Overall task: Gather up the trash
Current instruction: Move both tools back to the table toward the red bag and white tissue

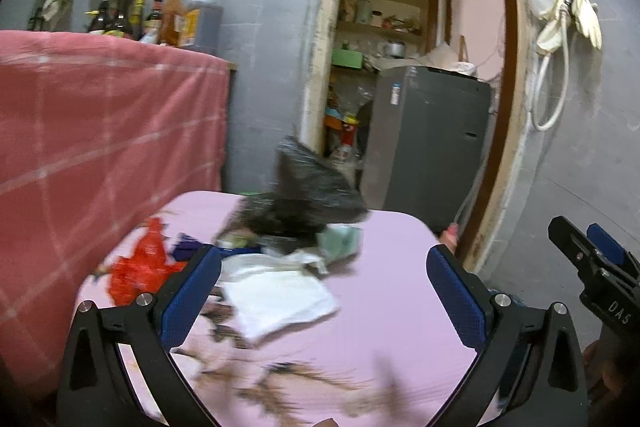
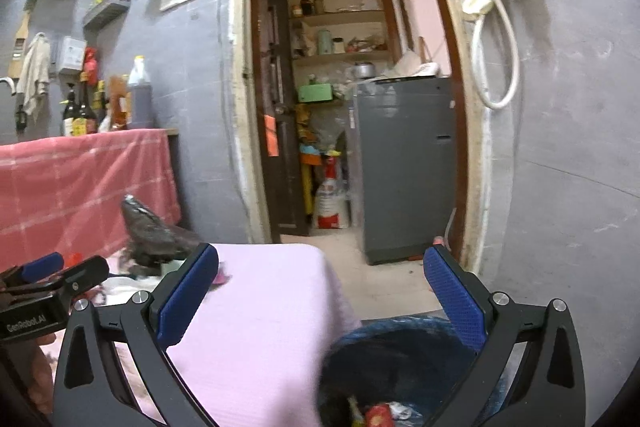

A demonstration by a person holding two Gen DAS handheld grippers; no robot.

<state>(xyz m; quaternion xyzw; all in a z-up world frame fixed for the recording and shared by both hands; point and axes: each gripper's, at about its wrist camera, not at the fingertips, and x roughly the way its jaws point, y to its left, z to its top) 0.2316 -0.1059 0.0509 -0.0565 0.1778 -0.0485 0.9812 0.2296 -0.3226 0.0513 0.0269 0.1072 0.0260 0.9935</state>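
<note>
- The left tongs (image 1: pixel 324 291) are standing wide open, gripping nothing; the white wrapper (image 1: pixel 280 297) is lying between and just beyond them on the pink surface (image 1: pixel 392 267).
- The right tongs (image 2: pixel 320 291) are also gaping empty, hovering over the bin (image 2: pixel 400 367), farther from the wrapper.

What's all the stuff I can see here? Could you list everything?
table: one, pink cover, foreground
black plastic bag: one, on the table's far side
white paper: one, mid-table
red wrapper: one, table's left edge
brown scraps: several, near edge
bin: one, blue-lined, trash inside, beside the table
pink checked cloth: one, draped at left
bottles: several, dark, behind the cloth
grey cabinet: one, in the doorway
white hose: one, hanging on the right wall
left gripper: blue pads, open, empty
right gripper: blue pads, open, empty
</note>
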